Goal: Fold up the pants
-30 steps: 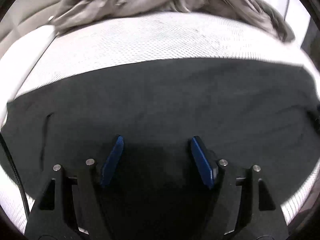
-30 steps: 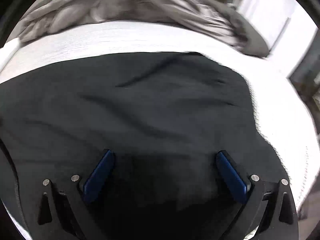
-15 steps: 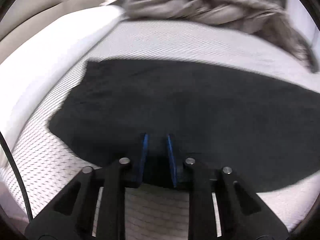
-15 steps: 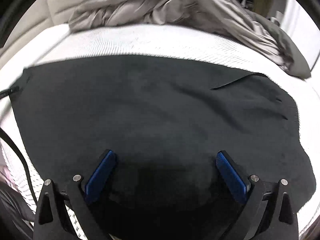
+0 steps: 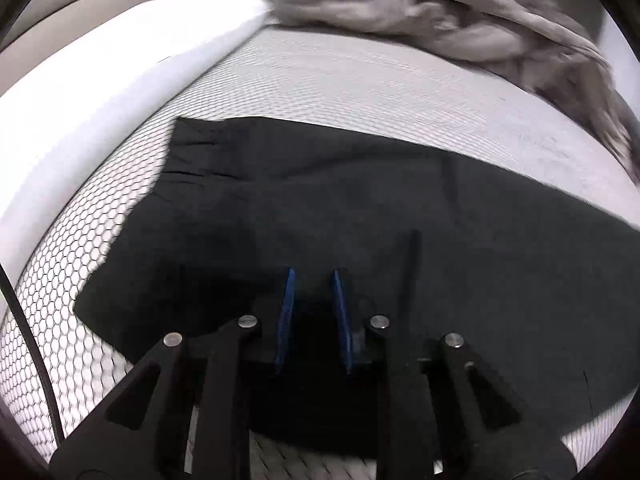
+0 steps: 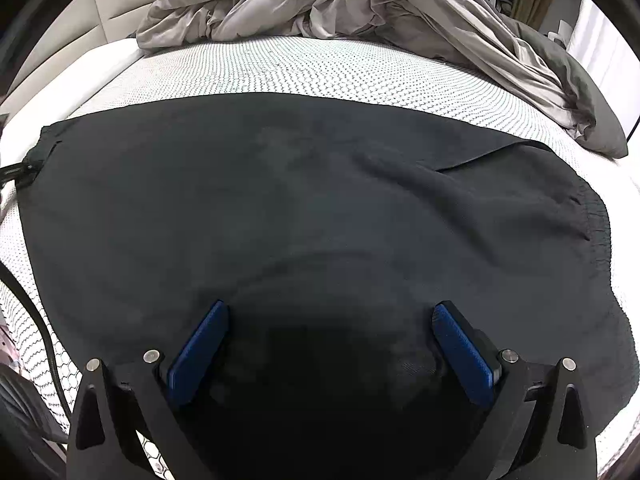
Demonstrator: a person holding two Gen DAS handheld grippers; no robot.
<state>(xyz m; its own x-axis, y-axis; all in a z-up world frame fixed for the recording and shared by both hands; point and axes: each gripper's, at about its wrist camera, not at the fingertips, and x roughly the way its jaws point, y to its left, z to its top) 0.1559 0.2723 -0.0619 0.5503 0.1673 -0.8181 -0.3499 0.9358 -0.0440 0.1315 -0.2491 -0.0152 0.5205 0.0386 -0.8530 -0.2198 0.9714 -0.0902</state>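
Lying: black pants [image 5: 360, 216] spread flat on the white mesh mattress [image 5: 360, 80], grey duvet [image 6: 360, 8] at 12 o'clock.
Left gripper [image 5: 312, 312]: jaws narrow, having just closed; pants edge between them.
Right gripper [image 6: 328, 344]: jaws wide; pants beneath, spreading toward 12 o'clock.

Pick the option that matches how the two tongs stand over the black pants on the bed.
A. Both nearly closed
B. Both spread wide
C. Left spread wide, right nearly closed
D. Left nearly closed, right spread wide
D: the left tongs show only a narrow gap between their blue pads at the near edge of the black pants, while the right tongs stand wide apart above the fabric.
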